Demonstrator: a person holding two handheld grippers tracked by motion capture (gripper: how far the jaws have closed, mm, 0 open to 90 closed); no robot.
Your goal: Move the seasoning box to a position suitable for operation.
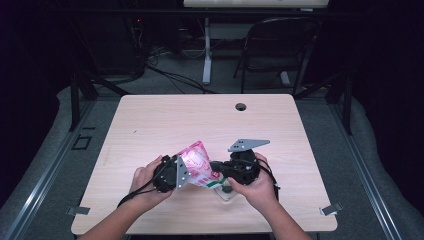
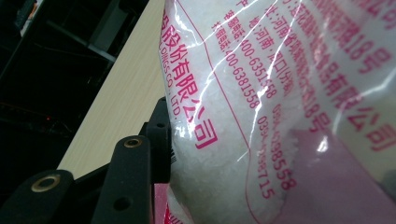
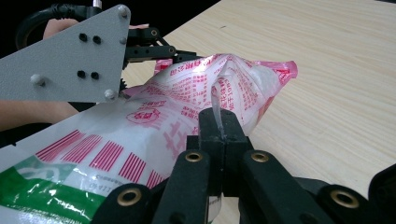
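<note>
A clear plastic bag (image 1: 197, 165) of white granules, printed in pink with a green band at one end, is held just above the wooden table (image 1: 200, 115) near its front edge. My left gripper (image 1: 189, 170) is shut on the bag's left side. In the left gripper view its left finger (image 2: 159, 140) presses into the bag (image 2: 261, 93). My right gripper (image 1: 215, 168) comes in from the right. In the right gripper view its jaws (image 3: 219, 126) are shut on a thin fold of the bag's film (image 3: 187, 93). Behind the bag there are the left gripper's grey plate (image 3: 70, 56) and jaws.
A small clear item (image 1: 227, 192) lies on the table under the right hand. The table has a cable hole (image 1: 241, 106) near its far edge. Metal clips (image 1: 331, 209) sit at the front corners. A folding chair (image 1: 280, 45) stands beyond the table.
</note>
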